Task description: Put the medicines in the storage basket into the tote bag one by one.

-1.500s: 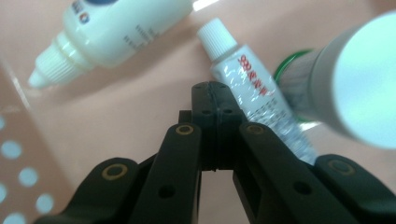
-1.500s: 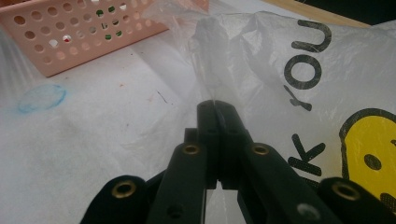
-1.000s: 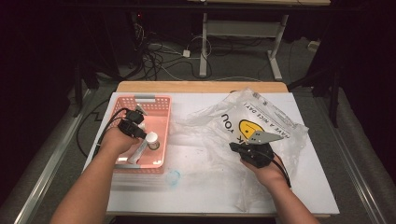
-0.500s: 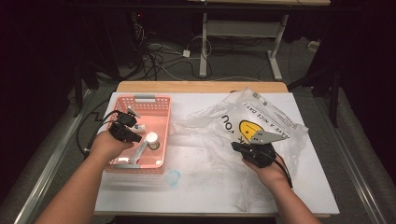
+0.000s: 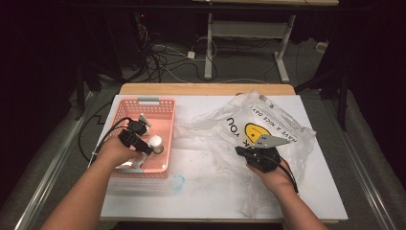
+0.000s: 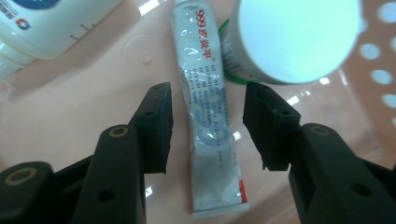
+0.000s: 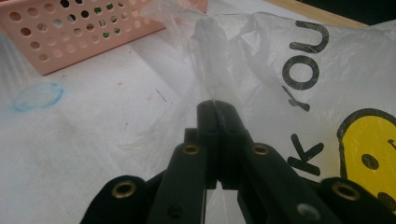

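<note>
Left gripper view: a white tube (image 6: 208, 116) w/ red print is seen lying flat on the floor of the pink basket (image 5: 163, 125), right between the jaws of the left gripper (image 6: 208, 126). The pads are held clear of it on both sides; the jaws have just been opening, nothing pinched. A white-capped jar (image 6: 292, 39) is seen touching the tube's upper right, and a white bottle (image 6: 44, 23) is found top left, apart from the tube.

High view: the left gripper (image 5: 143, 143) is poised inside the basket, at the table's left. Across the white table (image 5: 210, 191), the right gripper (image 5: 242, 152) is clamped tight on a fold of the clear plastic bag (image 5: 273, 124), yellow smiley & black lettering, spread at centre-right. A blue scribble (image 5: 177, 181) is noted just in front of the basket.
</note>
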A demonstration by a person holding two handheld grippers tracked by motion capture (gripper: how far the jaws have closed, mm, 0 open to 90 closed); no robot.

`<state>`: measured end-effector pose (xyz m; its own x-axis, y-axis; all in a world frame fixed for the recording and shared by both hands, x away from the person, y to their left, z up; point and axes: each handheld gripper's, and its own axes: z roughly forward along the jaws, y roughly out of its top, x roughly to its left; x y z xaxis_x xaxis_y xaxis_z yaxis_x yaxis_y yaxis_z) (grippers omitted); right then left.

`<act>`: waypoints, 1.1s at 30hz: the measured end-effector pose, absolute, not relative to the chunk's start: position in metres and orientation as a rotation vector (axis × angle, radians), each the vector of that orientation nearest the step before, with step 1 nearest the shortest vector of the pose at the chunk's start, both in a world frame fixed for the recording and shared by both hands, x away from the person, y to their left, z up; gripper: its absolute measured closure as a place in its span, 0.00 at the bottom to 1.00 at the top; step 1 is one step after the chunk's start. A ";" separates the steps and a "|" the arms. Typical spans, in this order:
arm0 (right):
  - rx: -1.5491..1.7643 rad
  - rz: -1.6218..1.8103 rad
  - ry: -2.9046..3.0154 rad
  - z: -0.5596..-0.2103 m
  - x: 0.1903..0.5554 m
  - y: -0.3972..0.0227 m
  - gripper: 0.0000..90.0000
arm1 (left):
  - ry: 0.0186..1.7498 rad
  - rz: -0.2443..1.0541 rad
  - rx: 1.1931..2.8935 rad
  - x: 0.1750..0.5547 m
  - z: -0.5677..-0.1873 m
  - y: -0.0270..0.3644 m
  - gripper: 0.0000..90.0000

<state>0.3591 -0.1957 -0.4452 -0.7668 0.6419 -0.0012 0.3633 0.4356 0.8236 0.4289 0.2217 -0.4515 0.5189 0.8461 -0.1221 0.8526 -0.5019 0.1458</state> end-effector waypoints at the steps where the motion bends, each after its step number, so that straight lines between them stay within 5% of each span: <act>1: 0.863 1.248 2.379 -0.445 0.359 -0.196 1.00 | 1.463 -0.041 2.584 0.430 -0.454 0.220 0.57; 9: 0.866 1.254 2.375 -0.444 0.359 -0.198 1.00 | 1.524 0.001 2.580 0.436 -0.459 0.225 0.53; 18: 0.868 1.261 2.365 -0.443 0.359 -0.200 1.00 | 1.518 -0.001 2.584 0.436 -0.458 0.230 0.75; 33: 0.857 1.317 2.303 -0.432 0.358 -0.202 1.00 | 1.557 -0.037 2.477 0.434 -0.457 0.240 0.77</act>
